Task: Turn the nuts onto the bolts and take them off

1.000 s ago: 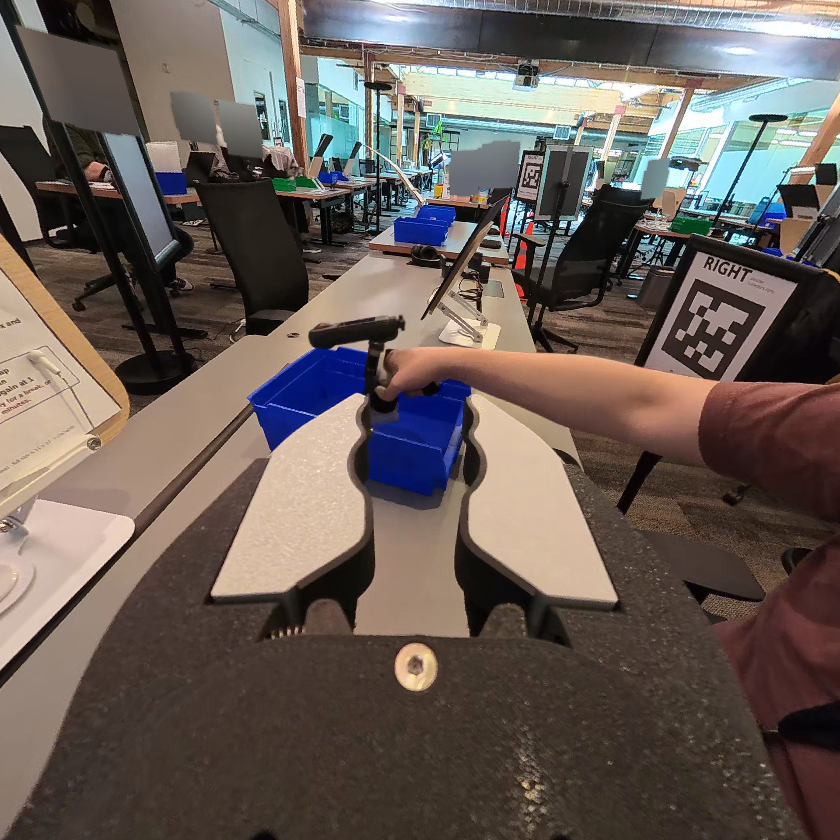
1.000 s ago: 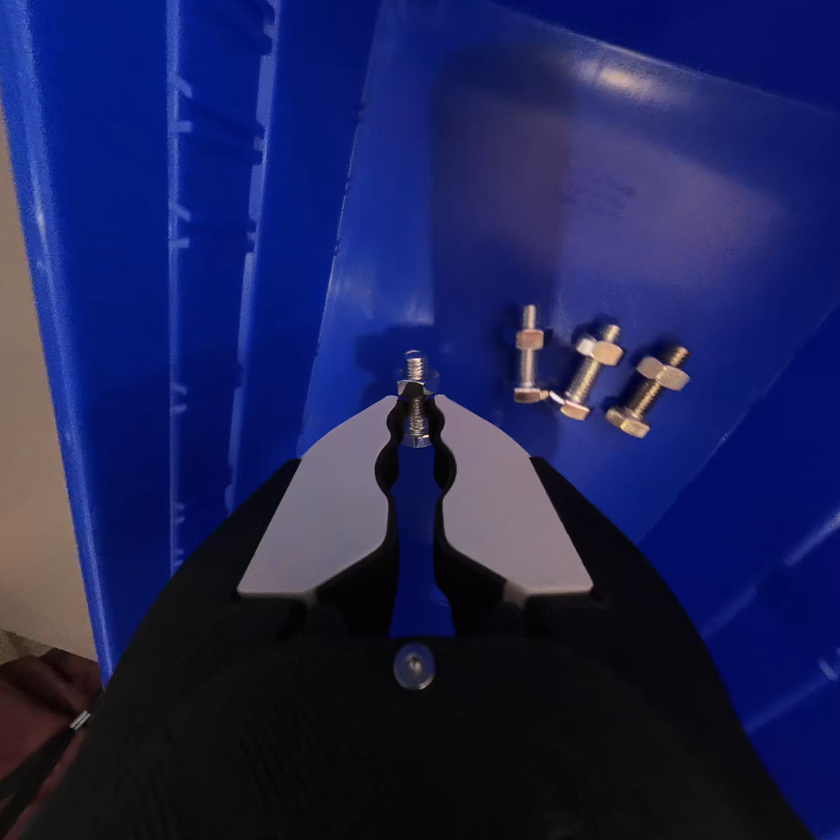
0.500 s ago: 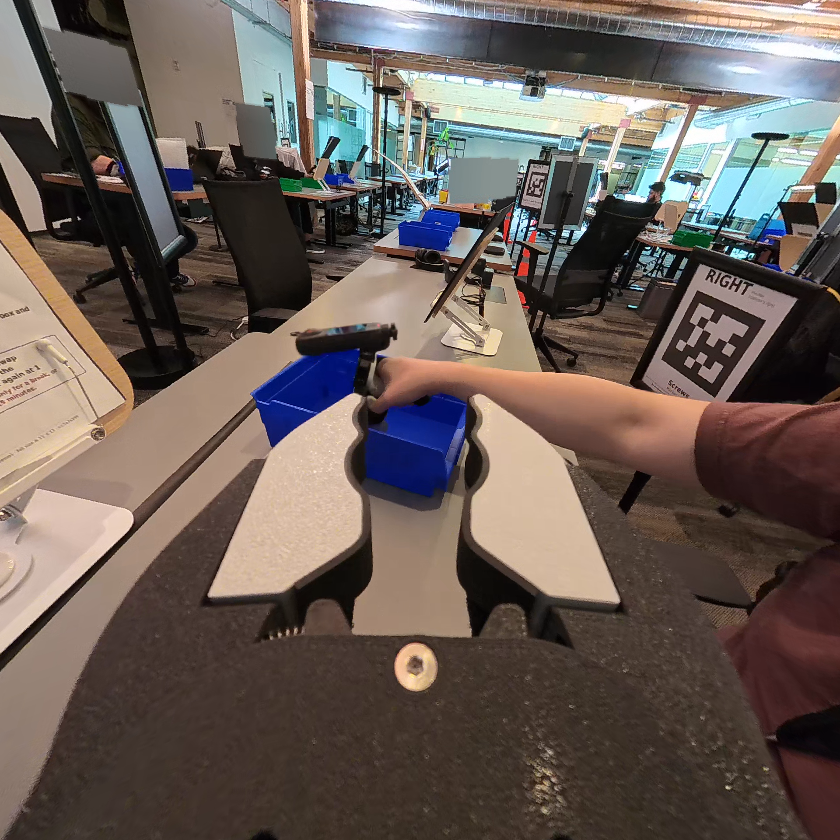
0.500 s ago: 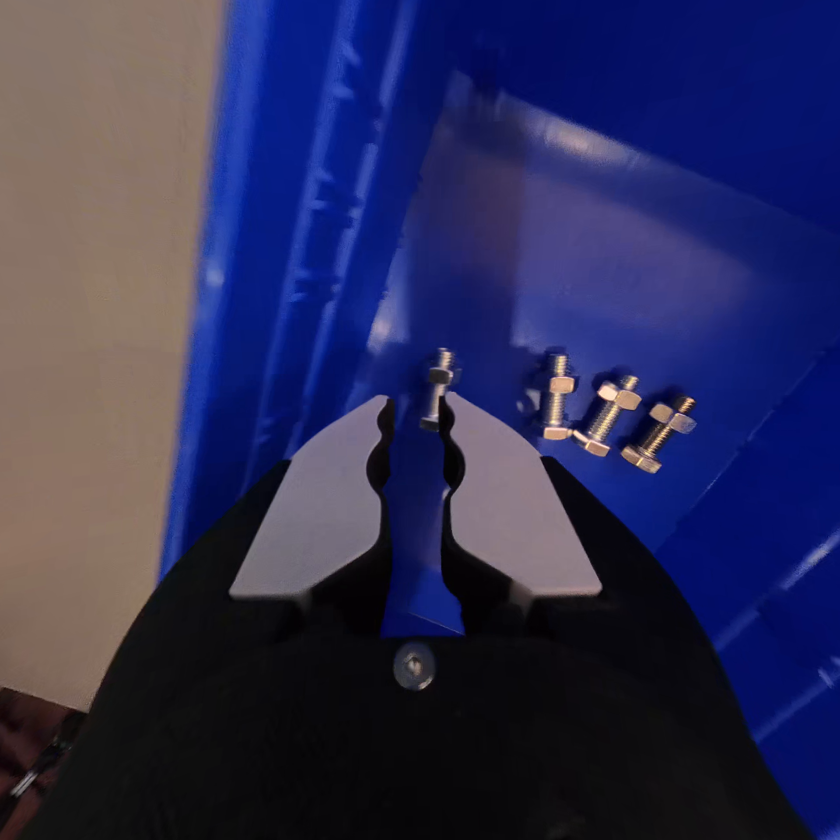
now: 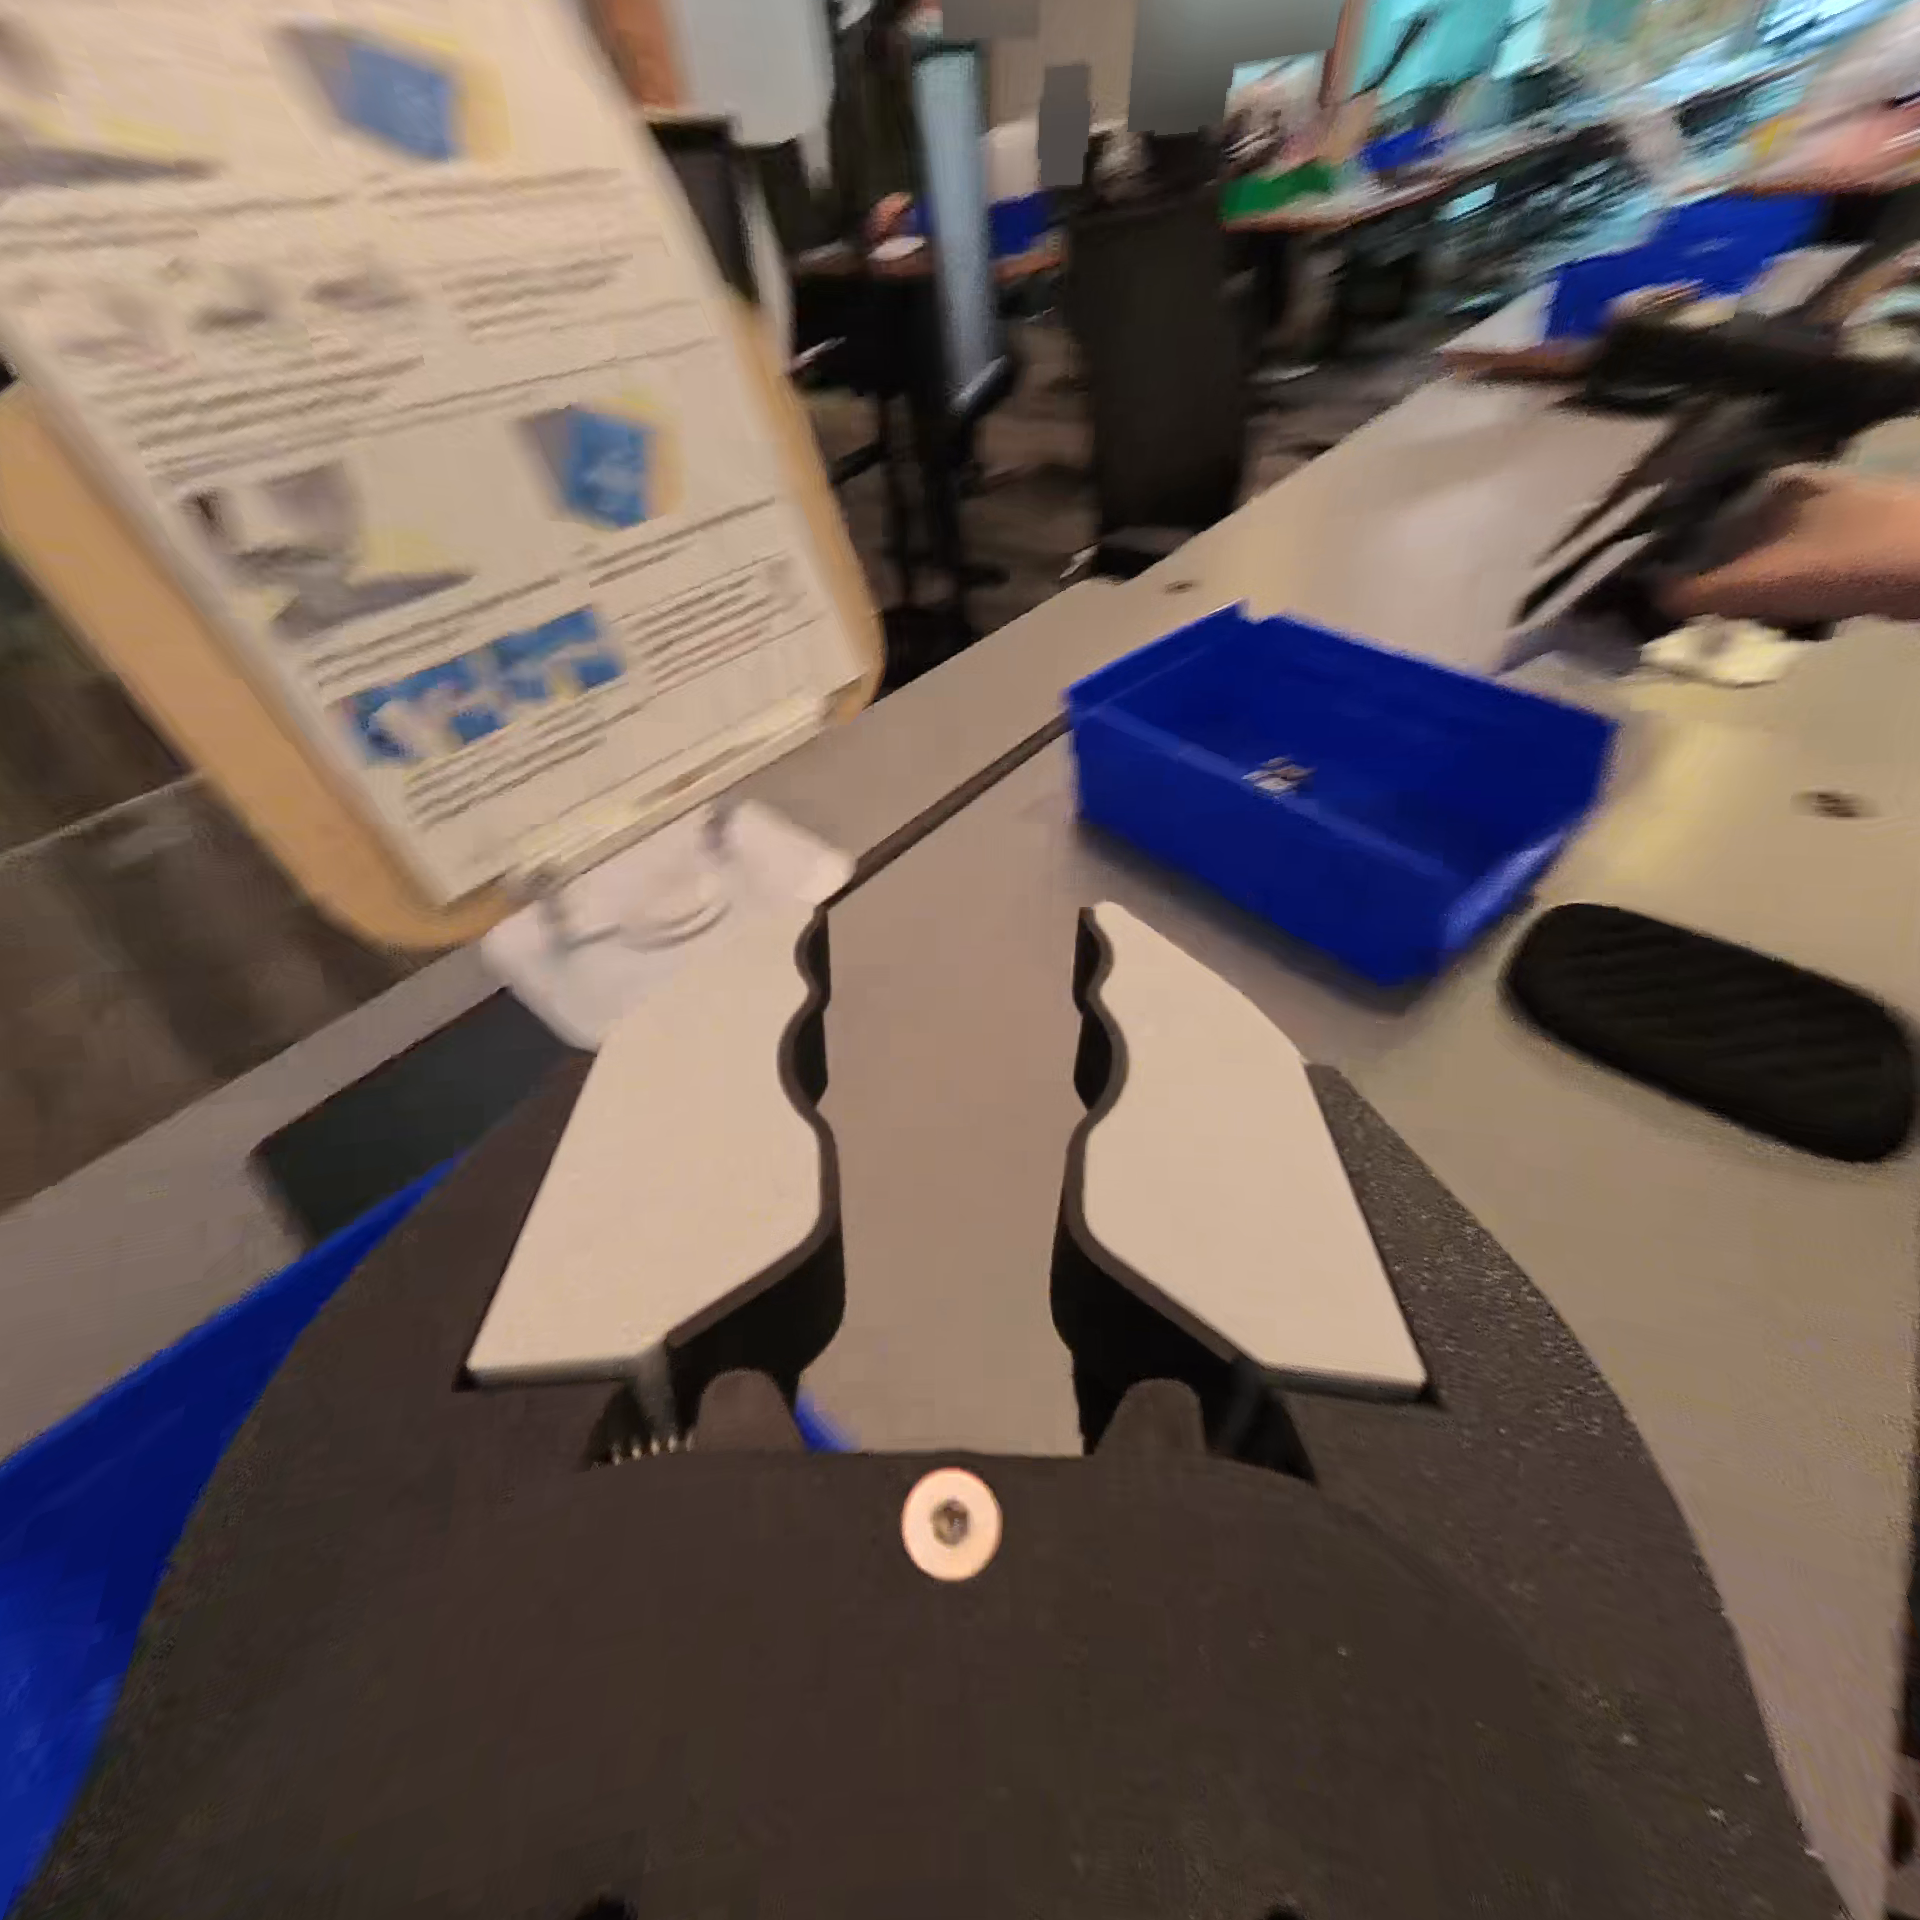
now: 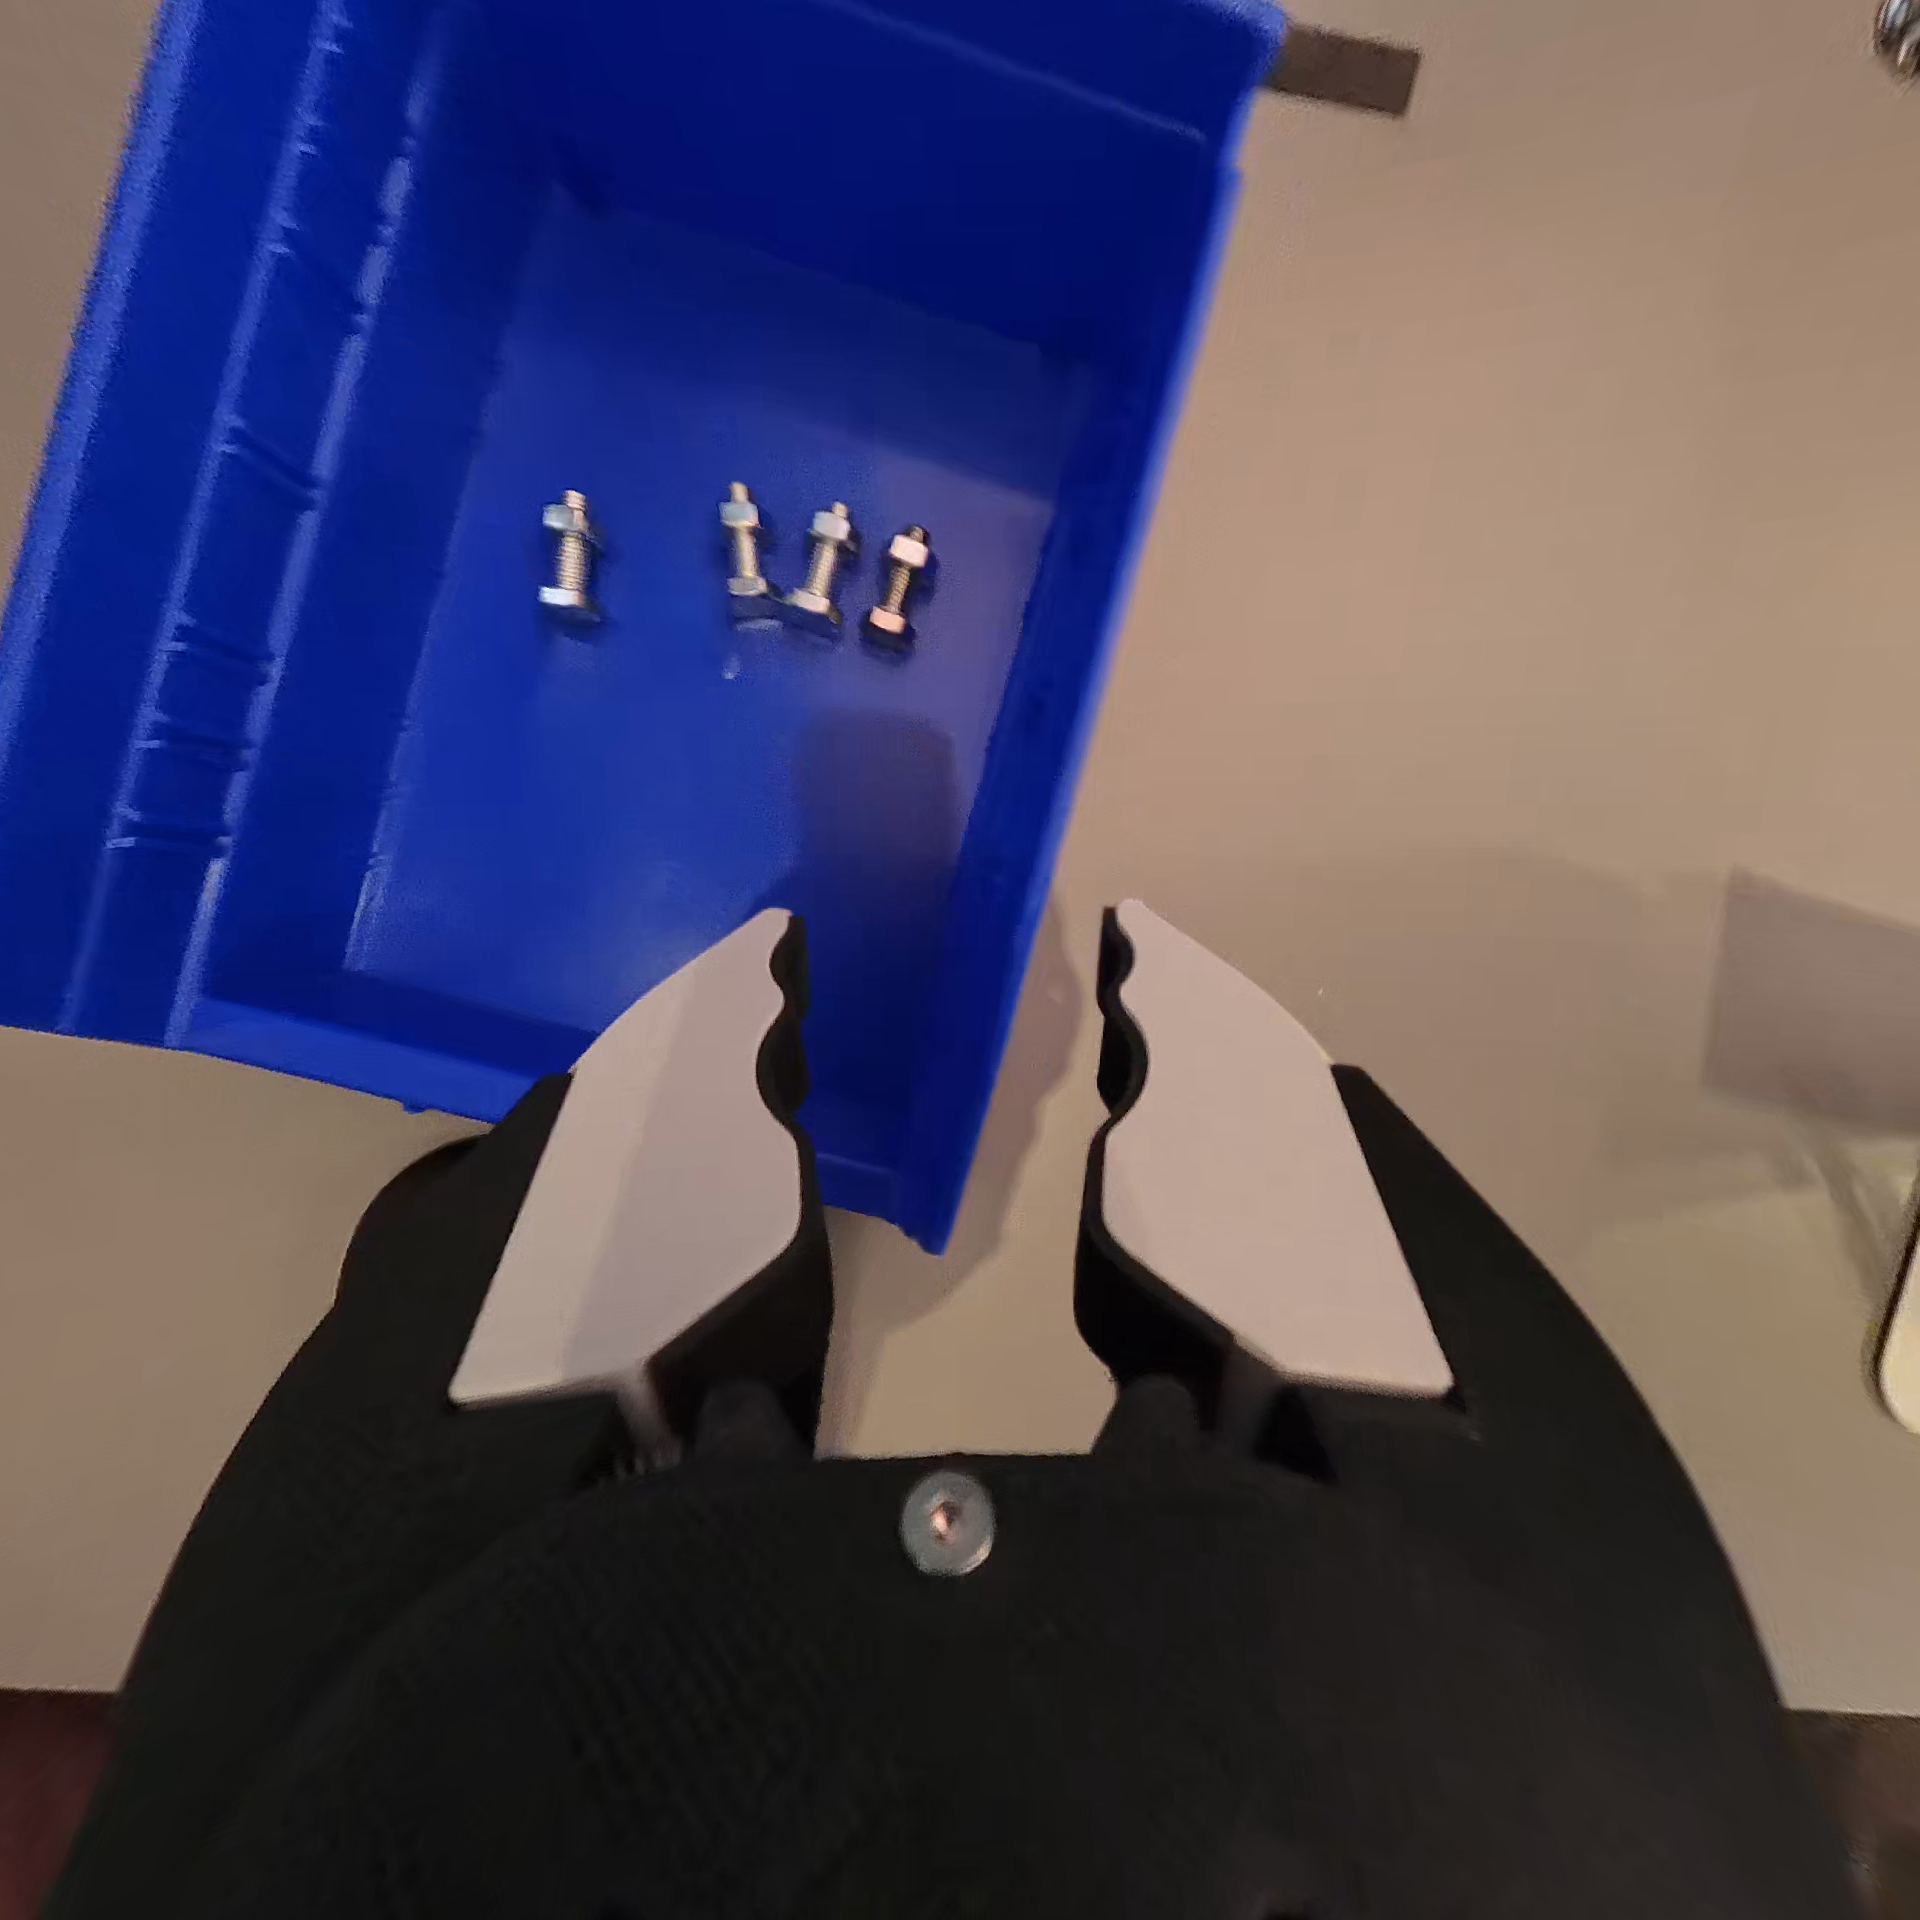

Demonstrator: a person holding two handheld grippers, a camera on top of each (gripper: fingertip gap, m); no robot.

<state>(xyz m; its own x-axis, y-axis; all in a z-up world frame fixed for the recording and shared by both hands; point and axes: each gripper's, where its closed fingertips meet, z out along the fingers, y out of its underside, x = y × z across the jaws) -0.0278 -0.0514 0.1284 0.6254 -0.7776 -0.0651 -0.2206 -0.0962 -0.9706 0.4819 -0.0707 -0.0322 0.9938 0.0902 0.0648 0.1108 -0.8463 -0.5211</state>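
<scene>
While the right gripper (image 6: 951,914) is held above the near right corner of a deep blue plastic bin (image 6: 1127,540), its two grey, wavy-edged fingers (image 6: 665,1143) are spread wide apart with nothing between them. Four small silver bolts, each with a hex nut threaded near its tip, are seen lying in a row on the bin's floor: one bolt (image 6: 568,561) lies apart at the left, and three bolts (image 6: 821,566) are grouped close together to its right, the heads of the middle two touching or nearly so. The bin is set on a pale grey table (image 6: 1507,520). In the left wrist view, which is blurred, the left gripper (image 5: 951,920) is held over the grey tabletop with its jaws apart and empty. A shallow blue plastic bin (image 5: 1340,862) is seen ahead and to the right, with small metal pieces (image 5: 1280,774) on its floor that cannot be made out clearly. A black ribbed oval pad (image 5: 1704,1029) lies just beside that bin, and a propped-up printed instruction sheet (image 5: 416,416) on a wooden board stands at the left.
</scene>
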